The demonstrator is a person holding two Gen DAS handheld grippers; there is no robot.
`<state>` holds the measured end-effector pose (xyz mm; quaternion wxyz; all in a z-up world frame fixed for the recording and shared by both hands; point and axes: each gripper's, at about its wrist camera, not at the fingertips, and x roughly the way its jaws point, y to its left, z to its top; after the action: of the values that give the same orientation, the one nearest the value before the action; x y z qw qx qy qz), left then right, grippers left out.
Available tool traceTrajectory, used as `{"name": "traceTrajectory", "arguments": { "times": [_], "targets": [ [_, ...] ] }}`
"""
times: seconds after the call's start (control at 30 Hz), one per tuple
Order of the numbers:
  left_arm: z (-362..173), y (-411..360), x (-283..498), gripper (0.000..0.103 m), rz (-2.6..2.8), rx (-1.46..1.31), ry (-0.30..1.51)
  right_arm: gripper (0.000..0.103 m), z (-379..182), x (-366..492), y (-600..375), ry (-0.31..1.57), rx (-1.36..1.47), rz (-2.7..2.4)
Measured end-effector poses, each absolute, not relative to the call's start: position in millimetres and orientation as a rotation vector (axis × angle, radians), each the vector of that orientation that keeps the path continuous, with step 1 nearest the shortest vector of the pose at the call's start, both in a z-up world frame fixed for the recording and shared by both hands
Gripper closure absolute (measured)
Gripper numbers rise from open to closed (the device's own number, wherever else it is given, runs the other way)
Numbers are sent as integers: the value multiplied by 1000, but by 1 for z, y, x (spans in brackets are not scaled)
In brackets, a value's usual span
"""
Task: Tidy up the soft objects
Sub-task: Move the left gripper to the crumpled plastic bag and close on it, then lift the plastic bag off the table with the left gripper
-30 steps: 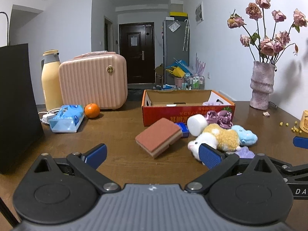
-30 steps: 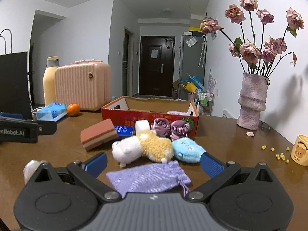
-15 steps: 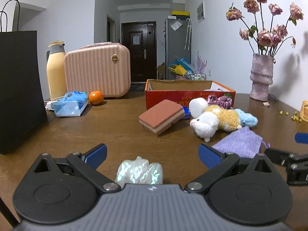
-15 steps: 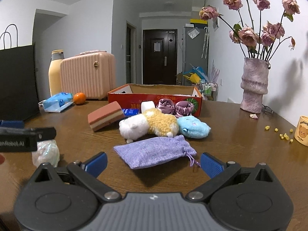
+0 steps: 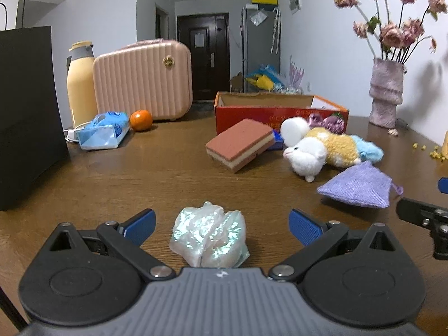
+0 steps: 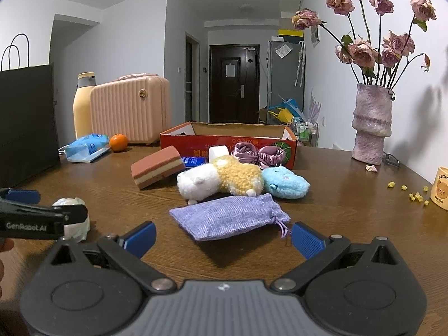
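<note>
- Left wrist view: the left gripper (image 5: pixel 221 222) is spread wide, its blue pads on either side of a crumpled pearly bag (image 5: pixel 208 238) that sits on the table (image 5: pixel 140 179), touching neither pad. The bag is a rounded lump with no clear long axis.
- Right wrist view: the right gripper (image 6: pixel 222 236) is also spread wide and holds nothing. Just beyond its pads lies a purple pouch (image 6: pixel 228 218), flat on the table, its long axis running left to right across the view and its drawstring neck pointing right, near the right pad.
- Behind the pouch lies a plush toy (image 6: pixel 221 180), on its side, long axis left to right, white head to the left and yellow body to the right.
- A blue plush (image 6: pixel 285 186) touches the toy's right end.
- A sponge (image 6: pixel 158 166) sits left of the toy, tilted, its far end propped up.
- Purple scrunchies (image 6: pixel 259 154) and a white roll (image 6: pixel 218 151) rest against the front wall of the red box (image 6: pixel 201 140).
- The left gripper shows at the left edge of the right view, in front of the bag.
</note>
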<state>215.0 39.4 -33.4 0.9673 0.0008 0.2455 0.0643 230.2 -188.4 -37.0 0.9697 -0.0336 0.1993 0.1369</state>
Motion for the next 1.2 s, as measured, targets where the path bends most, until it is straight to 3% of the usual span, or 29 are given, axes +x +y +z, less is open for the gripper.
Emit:
{"name": "traceTrajectory", "arguments": {
  "times": [0.23, 0.3, 0.47, 0.57, 1.2],
  "targets": [
    [-37, 50, 232, 3, 137, -11, 566, 0, -39, 231, -186, 410, -78, 279],
    [-40, 50, 233, 13, 119, -14, 578, 0, -39, 232, -186, 413, -78, 277],
    [-43, 51, 237, 51, 87, -28, 599, 0, -40, 233, -185, 419, -86, 276],
    [-44, 52, 237, 57, 81, -38, 593, 0, -41, 234, -184, 424, -88, 275],
    [-15, 40, 233, 58, 33, 1, 482, 0, -34, 240, -184, 427, -95, 273]
  ]
}}
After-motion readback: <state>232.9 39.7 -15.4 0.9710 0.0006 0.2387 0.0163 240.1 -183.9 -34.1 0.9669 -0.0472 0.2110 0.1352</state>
